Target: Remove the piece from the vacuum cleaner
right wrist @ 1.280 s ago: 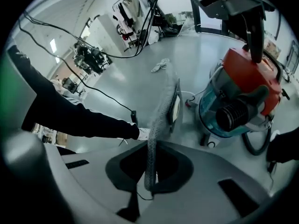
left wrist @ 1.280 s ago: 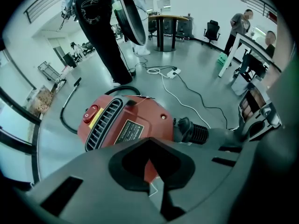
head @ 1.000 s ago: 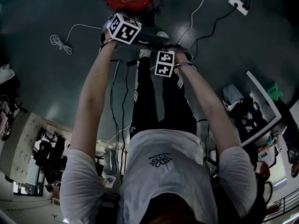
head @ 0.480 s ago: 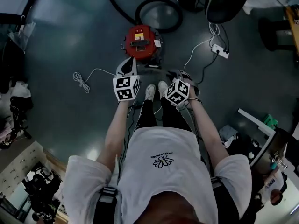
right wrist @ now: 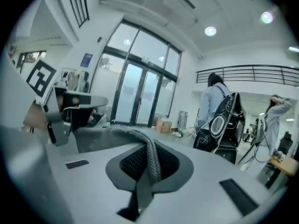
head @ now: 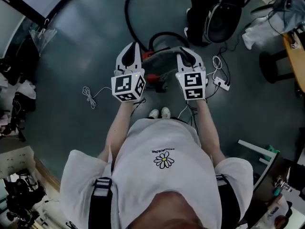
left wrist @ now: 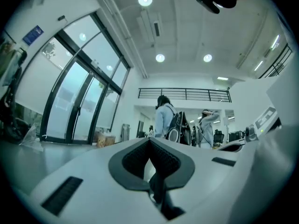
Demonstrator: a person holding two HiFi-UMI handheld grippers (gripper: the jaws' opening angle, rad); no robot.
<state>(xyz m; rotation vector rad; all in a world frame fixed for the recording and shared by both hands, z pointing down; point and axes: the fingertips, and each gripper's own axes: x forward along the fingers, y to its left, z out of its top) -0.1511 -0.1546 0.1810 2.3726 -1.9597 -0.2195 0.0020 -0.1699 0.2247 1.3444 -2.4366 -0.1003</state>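
Observation:
The red vacuum cleaner (head: 151, 75) stands on the dark floor just beyond the person's shoes, largely hidden behind the two raised grippers. Its black hose (head: 129, 18) loops away toward the top of the head view. My left gripper (head: 129, 50) and right gripper (head: 188, 55) are held side by side above the vacuum, apart from it, pointing forward. In the left gripper view the left gripper (left wrist: 149, 146) has its pads pressed together with nothing between them. The right gripper (right wrist: 150, 158) is likewise shut and empty. The vacuum shows in neither gripper view.
A white power strip (head: 220, 83) and cords lie right of the vacuum, a coiled white cable (head: 89, 95) to its left. A black bag (head: 214, 13) stands beyond. People with a backpack (right wrist: 224, 120) stand ahead near glass doors (left wrist: 79, 106).
Both grippers have risen from near the feet to level, side by side, pointing forward. The head view has swung, and the vacuum now sits half hidden behind the grippers.

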